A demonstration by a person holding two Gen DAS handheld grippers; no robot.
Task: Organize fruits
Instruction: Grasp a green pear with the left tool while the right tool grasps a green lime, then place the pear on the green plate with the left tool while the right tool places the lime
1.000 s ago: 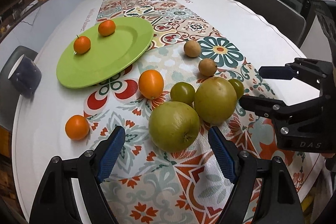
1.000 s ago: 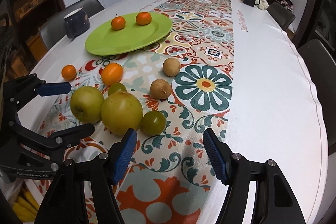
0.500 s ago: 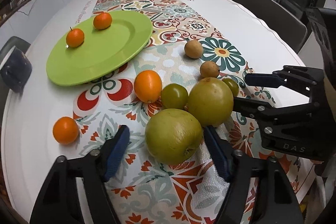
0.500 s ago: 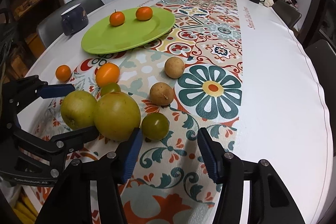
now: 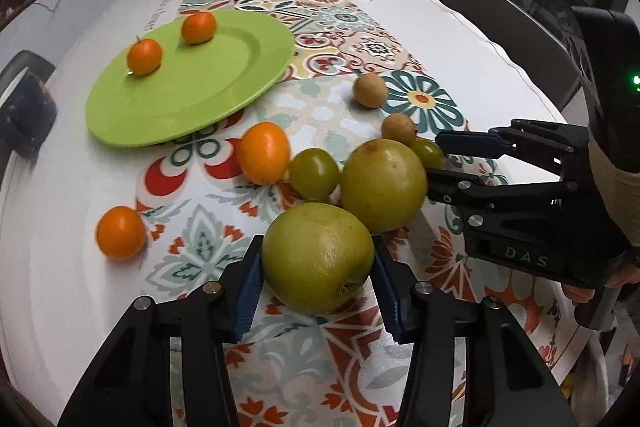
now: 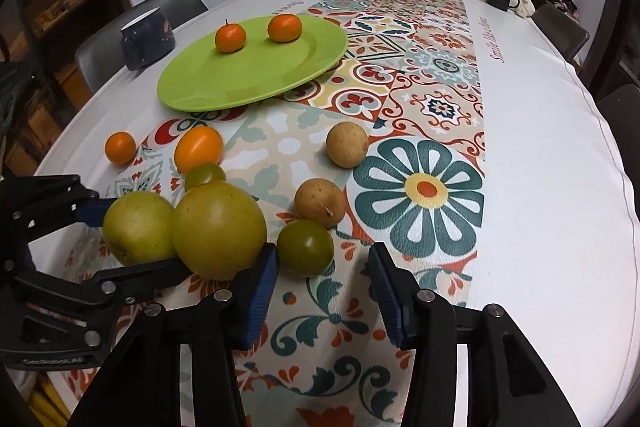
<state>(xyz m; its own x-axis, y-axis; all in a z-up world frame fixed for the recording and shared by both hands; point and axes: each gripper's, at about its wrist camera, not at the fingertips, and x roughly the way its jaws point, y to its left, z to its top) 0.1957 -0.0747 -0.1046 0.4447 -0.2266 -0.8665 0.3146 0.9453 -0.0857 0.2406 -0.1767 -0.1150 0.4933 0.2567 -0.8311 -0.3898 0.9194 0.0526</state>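
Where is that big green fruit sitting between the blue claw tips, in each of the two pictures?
Left wrist view: the big green fruit sits low at center, between the left claw tips.
Right wrist view: the same fruit is at far left, beside a larger yellow-green fruit.
Shared landmark: the green plate holding two small oranges.
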